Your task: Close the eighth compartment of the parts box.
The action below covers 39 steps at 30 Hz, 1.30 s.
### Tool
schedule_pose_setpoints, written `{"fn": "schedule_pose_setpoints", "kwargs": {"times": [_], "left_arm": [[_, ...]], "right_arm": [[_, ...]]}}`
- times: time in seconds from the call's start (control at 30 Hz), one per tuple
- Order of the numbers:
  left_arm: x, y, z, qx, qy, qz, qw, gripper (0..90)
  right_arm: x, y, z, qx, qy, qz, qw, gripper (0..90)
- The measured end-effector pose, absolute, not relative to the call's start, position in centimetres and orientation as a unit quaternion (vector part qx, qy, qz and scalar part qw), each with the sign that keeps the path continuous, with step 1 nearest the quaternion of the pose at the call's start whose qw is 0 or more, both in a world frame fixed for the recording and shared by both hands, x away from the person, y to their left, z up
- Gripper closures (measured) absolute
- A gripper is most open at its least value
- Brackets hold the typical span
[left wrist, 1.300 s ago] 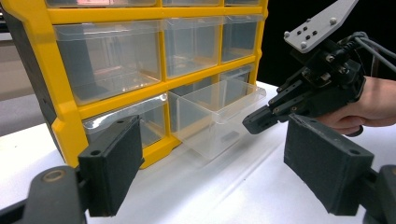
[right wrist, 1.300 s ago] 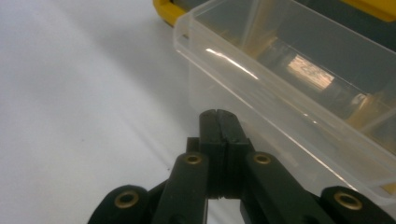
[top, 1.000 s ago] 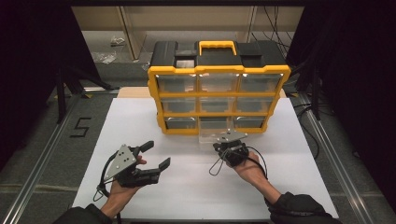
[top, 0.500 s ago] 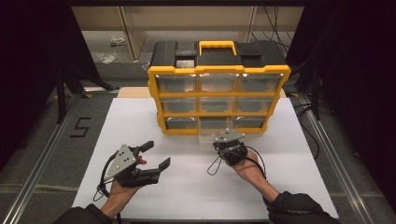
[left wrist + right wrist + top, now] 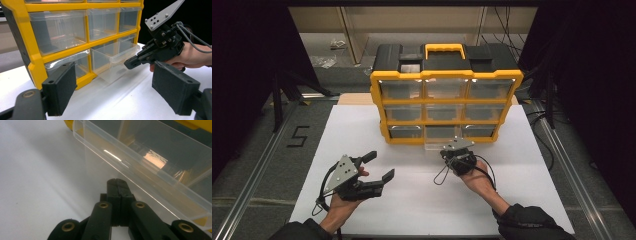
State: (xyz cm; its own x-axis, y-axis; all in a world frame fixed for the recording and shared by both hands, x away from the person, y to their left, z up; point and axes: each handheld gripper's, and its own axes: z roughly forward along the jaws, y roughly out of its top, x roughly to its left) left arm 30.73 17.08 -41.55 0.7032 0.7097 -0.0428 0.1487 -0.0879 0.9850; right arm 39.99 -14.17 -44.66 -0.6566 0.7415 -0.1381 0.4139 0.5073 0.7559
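Observation:
A yellow and black drawer organizer [image 5: 447, 75] stands on the white table top [image 5: 522, 165], with clear plastic drawers in three rows. Its bottom middle drawer [image 5: 437, 146] is pulled partway out. My right gripper [image 5: 449, 150] is shut with nothing between its pads, and its tips rest against the front of that drawer [image 5: 150, 160]. The left gripper view shows the same closed tips [image 5: 130, 63] at the drawer's [image 5: 115, 57] front right corner. My left gripper [image 5: 380, 165] is held open low over the table's left part, well apart from the organizer [image 5: 35, 57], its pads [image 5: 60, 90] wide.
The organizer takes up the far middle of the white top. Metal rails run along both sides of the table, and a floor mark "5" [image 5: 298, 136] lies at the left. Dark curtains hang on both sides. Shelving stands behind the organizer.

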Motion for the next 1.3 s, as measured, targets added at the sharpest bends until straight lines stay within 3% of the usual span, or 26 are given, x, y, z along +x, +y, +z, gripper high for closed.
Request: {"fn": "schedule_pose_setpoints", "kwargs": {"times": [1.3], "left_arm": [[30.7,17.1,-41.6,0.700,0.306,0.233,0.602,18.9]], "right_arm": [[41.9,-13.9,-45.0,0.346,0.831,0.350,0.260,90.0]]}}
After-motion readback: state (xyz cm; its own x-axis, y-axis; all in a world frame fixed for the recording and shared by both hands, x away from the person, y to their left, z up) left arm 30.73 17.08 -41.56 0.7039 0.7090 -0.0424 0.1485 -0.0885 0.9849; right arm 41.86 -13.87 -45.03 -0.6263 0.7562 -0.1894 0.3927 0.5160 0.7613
